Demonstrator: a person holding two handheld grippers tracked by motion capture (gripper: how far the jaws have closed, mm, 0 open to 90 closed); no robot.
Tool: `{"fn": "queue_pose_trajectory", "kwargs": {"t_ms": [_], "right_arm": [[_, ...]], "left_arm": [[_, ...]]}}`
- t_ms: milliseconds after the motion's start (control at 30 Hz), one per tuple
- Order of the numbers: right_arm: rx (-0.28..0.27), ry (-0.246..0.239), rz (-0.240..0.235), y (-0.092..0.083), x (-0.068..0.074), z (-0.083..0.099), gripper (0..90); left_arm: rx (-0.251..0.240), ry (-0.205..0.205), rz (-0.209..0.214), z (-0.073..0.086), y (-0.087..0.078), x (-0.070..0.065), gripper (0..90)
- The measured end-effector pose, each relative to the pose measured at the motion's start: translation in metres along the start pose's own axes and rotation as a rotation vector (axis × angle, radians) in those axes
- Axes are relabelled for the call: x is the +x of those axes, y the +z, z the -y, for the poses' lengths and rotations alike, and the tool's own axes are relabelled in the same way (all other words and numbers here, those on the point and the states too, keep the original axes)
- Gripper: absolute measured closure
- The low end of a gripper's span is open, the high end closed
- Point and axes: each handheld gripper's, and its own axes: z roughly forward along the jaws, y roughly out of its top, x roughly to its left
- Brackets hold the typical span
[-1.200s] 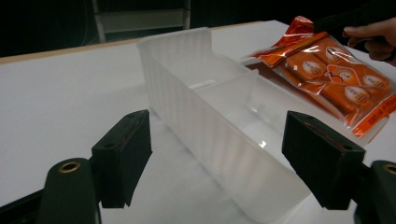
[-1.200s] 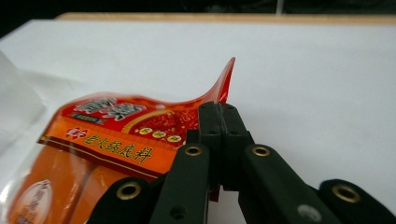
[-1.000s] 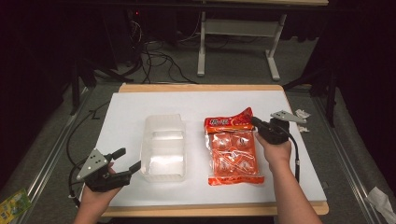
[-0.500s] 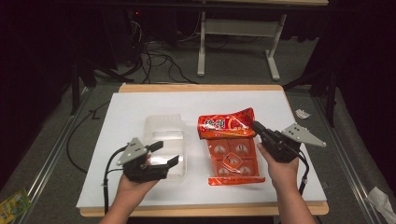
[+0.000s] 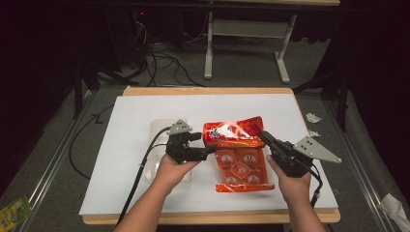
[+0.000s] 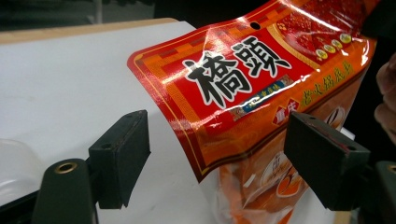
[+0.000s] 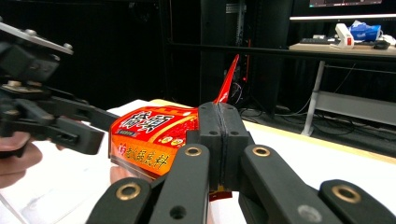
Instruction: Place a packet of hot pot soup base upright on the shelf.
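A red and orange snack packet (image 5: pixel 239 154) lies on the white sheet (image 5: pixel 140 106), its top end lifted off the surface. My right gripper (image 5: pixel 265 136) is shut on the packet's upper right edge; in the right gripper view the jaws (image 7: pixel 219 140) pinch the packet (image 7: pixel 149 130) flat. My left gripper (image 5: pixel 207 142) is at the packet's upper left corner. In the left gripper view it (image 6: pixel 219 158) stands open, the packet's corner (image 6: pixel 243 79) hanging between the pads without touching them. A clear plastic container (image 5: pixel 157 131) lies partly under my left hand.
The white sheet covers a wooden table (image 5: pixel 203 91). Small crumpled paper scraps (image 5: pixel 312 117) lie at the right edge. Cables (image 5: pixel 164 63) and a desk frame (image 5: pixel 246 43) stand on the floor behind. A green packet (image 5: pixel 14 212) lies on the floor at the front left.
My left gripper has travelled right from the table's front left, over the clear container, to the packet's corner. The right gripper has raised the packet's top end and shifted slightly right.
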Motion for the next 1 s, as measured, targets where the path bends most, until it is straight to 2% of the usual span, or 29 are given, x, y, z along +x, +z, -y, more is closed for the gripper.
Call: {"fn": "queue_pose_trajectory", "kwargs": {"t_ms": [33, 133, 167, 200, 233, 333, 433, 467, 533, 600, 633, 667, 700, 800, 833, 900, 1000], "right_arm": [[0.001, -0.004, 0.002, 0.0, -0.001, 0.0, 90.0], [-0.001, 0.006, -0.002, -0.001, -0.001, 0.001, 90.0], [-0.001, 0.009, -0.001, -0.001, -0.001, 0.001, 90.0], [-0.001, 0.009, -0.001, -0.001, -0.001, 0.001, 90.0], [-0.001, 0.006, 0.003, -0.001, -0.002, 0.001, 90.0], [0.001, 0.009, 0.015, -0.002, -0.002, 0.002, 90.0], [0.001, 0.031, 0.026, -0.003, -0.007, 0.005, 90.0], [0.002, 0.043, 0.033, -0.003, -0.01, 0.007, 90.0], [-0.001, 0.061, 0.045, -0.007, -0.016, 0.01, 90.0], [-0.002, 0.074, 0.046, -0.009, -0.017, 0.01, 90.0], [-0.006, 0.072, 0.053, -0.011, -0.019, 0.01, 90.0], [-0.006, 0.072, 0.053, -0.011, -0.019, 0.01, 90.0], [-0.017, 0.088, 0.054, -0.012, -0.021, 0.01, 90.0], [-0.04, 0.102, 0.054, -0.016, -0.024, 0.008, 90.0], [-0.04, 0.102, 0.054, -0.016, -0.024, 0.008, 90.0], [-0.068, 0.108, 0.047, -0.019, -0.023, 0.006, 90.0], [-0.082, 0.103, 0.053, -0.02, -0.021, 0.005, 90.0]], "left_arm": [[0.004, -0.034, 0.025, 0.0, 0.005, 0.002, 23.8], [0.013, -0.051, 0.048, 0.001, 0.01, 0.003, 25.8], [0.016, -0.057, 0.061, 0.001, 0.012, 0.003, 31.1], [0.017, -0.057, 0.073, 0.002, 0.014, 0.002, 31.1], [0.009, -0.047, 0.078, 0.003, 0.016, -0.002, 38.0], [0.0, -0.039, 0.079, 0.003, 0.015, -0.003, 45.9], [-0.021, -0.019, 0.087, 0.003, 0.011, -0.006, 56.9], [-0.025, -0.013, 0.089, 0.003, 0.01, -0.007, 56.9], [-0.047, 0.01, 0.094, 0.002, 0.009, -0.012, 68.9], [-0.068, 0.04, 0.102, 0.001, 0.008, -0.018, 71.9], [-0.077, 0.07, 0.097, -0.001, 0.008, -0.023, 80.2], [-0.083, 0.09, 0.084, -0.002, 0.008, -0.026, 80.2], [-0.092, 0.143, 0.05, -0.006, 0.008, -0.035, 87.2], [-0.105, 0.191, 0.036, -0.011, 0.006, -0.041, 88.9], [-0.105, 0.191, 0.036, -0.011, 0.006, -0.041, 89.5], [-0.135, 0.242, 0.012, -0.016, 0.002, -0.047, 89.9], [-0.143, 0.263, -0.003, -0.019, 0.001, -0.047, 90.0]]}}
